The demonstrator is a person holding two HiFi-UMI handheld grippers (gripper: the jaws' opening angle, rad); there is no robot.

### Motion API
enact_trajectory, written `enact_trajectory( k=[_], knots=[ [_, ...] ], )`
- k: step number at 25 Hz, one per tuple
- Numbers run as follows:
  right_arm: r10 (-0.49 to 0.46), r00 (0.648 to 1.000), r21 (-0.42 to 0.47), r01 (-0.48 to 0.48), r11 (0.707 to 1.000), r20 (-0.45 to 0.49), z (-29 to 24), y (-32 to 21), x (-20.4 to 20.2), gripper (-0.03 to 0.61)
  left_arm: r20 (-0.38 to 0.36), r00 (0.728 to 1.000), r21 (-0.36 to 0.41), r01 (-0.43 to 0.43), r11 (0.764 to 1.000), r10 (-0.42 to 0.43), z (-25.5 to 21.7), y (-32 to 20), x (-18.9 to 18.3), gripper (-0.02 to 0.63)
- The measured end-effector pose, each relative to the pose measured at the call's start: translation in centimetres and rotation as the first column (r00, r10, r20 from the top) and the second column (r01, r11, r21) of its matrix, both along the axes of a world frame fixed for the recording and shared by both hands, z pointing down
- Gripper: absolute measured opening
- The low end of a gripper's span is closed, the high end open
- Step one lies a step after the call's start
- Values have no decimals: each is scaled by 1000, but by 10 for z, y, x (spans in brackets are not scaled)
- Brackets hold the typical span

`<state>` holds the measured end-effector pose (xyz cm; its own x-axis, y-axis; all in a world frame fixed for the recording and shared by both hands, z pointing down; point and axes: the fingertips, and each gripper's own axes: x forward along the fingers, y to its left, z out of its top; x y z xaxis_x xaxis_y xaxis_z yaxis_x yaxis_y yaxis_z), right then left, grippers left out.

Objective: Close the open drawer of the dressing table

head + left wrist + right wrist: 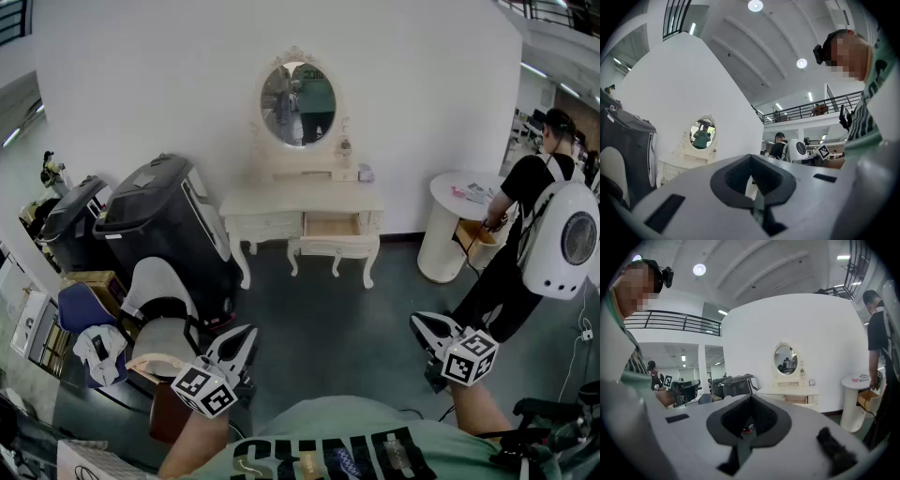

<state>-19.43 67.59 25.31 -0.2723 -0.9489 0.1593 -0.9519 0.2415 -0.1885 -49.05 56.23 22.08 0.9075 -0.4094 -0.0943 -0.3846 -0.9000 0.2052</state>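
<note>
Task not started: the drawer (pixel 331 225) is seen pulled out at the right of the dressing table (pixel 305 202), well apart from both tools. The left tool (pixel 244 335) and right tool (pixel 422 324) are held closed and empty. Approach and push are left.

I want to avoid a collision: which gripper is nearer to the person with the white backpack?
Right. The right gripper is just left of that person, near their legs; the left gripper is far off on the other side.
</note>
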Motion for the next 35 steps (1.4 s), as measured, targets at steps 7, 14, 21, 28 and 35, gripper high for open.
enact_trajectory(
  k=[7,14,21,28,35],
  knots=[
    [8,1000,14,-8,1000,-5,3,2,12,11,-4,1000,-8,-12,1000,12,6,-1,15,9],
    [24,1000,15,-24,1000,18,4,17,43,12,7,999,1,-32,999,32,2,7,51,9],
    [43,999,19,-44,999,27,4,42,92,12,22,998,0,-50,999,50,-2,27,106,9],
    [30,999,0,-31,1000,44,10,58,132,12,42,997,-24,-69,997,70,0,41,158,9],
    [20,998,-20,-18,1000,55,28,43,148,12,70,994,-36,-83,996,85,10,29,183,9]
  ],
)
